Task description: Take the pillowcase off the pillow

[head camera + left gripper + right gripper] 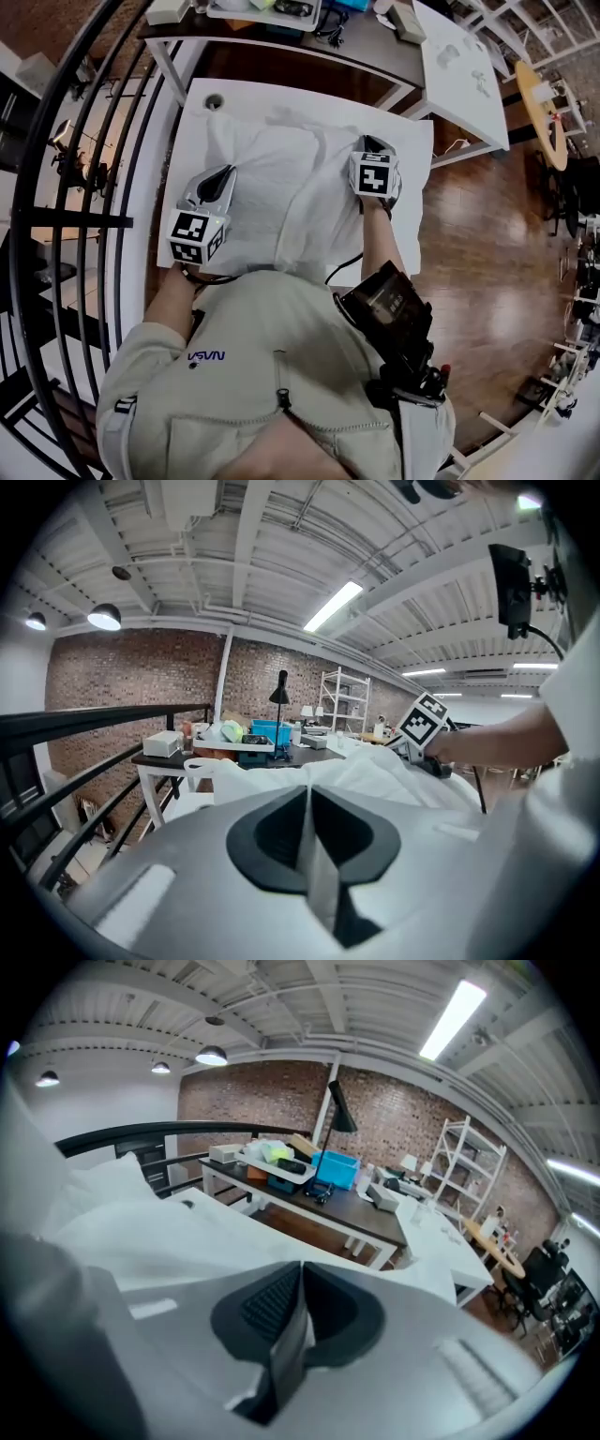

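Pillowcase [281,183] cloth is pinched in both claws. The left gripper [307,808] has its jaws closed on a thin white fold that stands up between the dark pads. The right gripper [298,1293] is clamped in the same way on another fold of the white fabric, with cloth hanging out below the pads. From the head view, the left gripper grips at the left side of the bundle and the right gripper grips at its far right edge, and both point away from the person. Creases run through the fabric between them. The pillow [267,234] lies under and inside this cloth, but white on white hides where one ends and the other begins. It rests across a white table [412,141] with a round hole [215,101] near the table's far left corner. Beyond the table stands a dark desk [281,47] with a blue box [336,1168] and a black lamp [339,1110] on it, and a brick wall [141,677] stands behind. A black railing [84,187] curves along the left, and wooden floor [487,244] lies to the right.
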### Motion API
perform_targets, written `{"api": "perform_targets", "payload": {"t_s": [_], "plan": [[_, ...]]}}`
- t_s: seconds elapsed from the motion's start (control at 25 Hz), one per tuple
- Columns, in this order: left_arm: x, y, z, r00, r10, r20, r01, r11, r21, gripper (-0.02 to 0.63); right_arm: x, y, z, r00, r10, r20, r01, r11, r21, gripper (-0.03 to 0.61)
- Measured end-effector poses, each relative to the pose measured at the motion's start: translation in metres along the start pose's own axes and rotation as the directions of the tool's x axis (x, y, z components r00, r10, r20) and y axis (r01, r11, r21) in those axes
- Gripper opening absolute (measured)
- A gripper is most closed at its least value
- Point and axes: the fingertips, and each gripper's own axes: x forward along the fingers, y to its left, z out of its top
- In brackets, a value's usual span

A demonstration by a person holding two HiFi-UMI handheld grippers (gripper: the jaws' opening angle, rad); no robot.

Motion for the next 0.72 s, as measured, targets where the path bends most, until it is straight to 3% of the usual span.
{"api": "perform_targets", "payload": {"t_s": [0.32,0.56,0.72], "plan": [[0.035,0.010,-0.025,0.996,-0.035,-0.078,0.035,0.999,-0.003,0.025,0.013,0.020,0.000,0.999,0.040,0.024,-0.039,0.997,-0.071,0.030],[0.029,0.007,-0.014,0.997,-0.022,-0.075,0.026,0.998,0.051,0.096,-0.028,0.026,0.021,0.979,0.078,0.189,-0.093,0.993,0.071,0.103],[0.007,-0.013,0.000,0.998,-0.015,-0.056,0.019,0.997,0.081,0.138,-0.074,0.059,0.008,0.963,0.129,0.237,-0.159,0.981,0.113,0.133]]}}
